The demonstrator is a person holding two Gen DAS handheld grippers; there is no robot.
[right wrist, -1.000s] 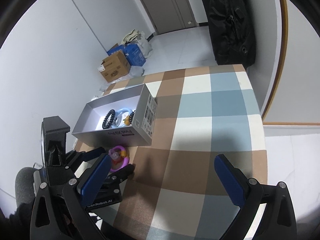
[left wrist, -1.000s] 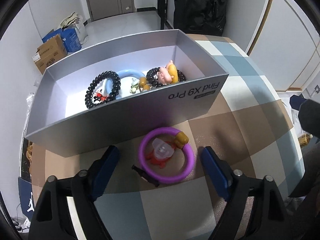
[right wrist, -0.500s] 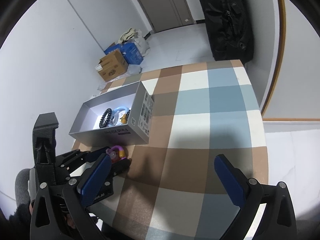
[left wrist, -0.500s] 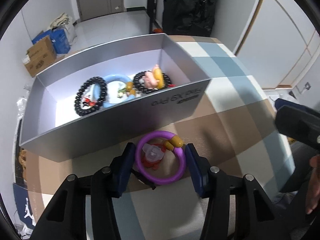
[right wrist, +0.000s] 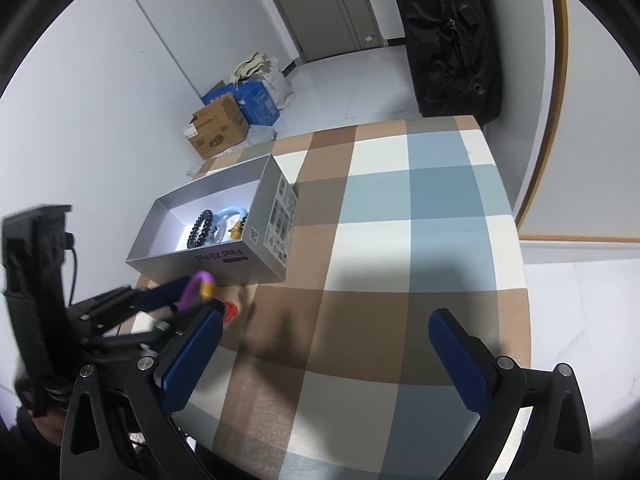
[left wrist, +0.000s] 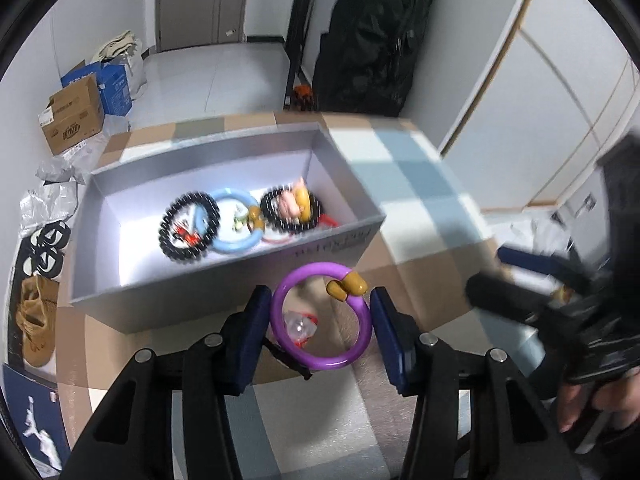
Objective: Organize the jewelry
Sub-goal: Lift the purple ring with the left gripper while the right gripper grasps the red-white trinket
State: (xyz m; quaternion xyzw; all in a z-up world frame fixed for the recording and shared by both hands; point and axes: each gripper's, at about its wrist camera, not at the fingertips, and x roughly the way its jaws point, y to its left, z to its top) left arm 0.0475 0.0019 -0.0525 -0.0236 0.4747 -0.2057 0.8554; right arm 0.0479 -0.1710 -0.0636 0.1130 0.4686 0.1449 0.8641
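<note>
1. While the left claw (left wrist: 320,330) is pinching the purple ring (left wrist: 320,316) across its width, both pads are pressing on the ring's outer sides, and the ring is sitting between them, raised off the desk (right wrist: 400,240) by the look of the right wrist view.
2. A tan bead (left wrist: 347,285) is riding on the ring's far arc, ahead of the fingertips, and a clear-and-red charm (left wrist: 299,326) is hanging inside the loop, nearer the left pad.
3. The ring is looking light, smooth and fairly stiff, likely plastic or silicone; being round and slick, it is liable to pivot or squirt out of a two-point squeeze, so gripping at the widest span, as now, is probably the safest hold.
4. The dangling charm is adding a loose, swinging weight, so a gentle carry is probably wise.
5. The box (left wrist: 224,280) is lying just ahead of the left claw, holding black bead bracelets (left wrist: 188,226) and a blue ring (left wrist: 236,222).
6. The right claw (right wrist: 326,354) is hanging spread wide with nothing in it, well to the right of the box.
</note>
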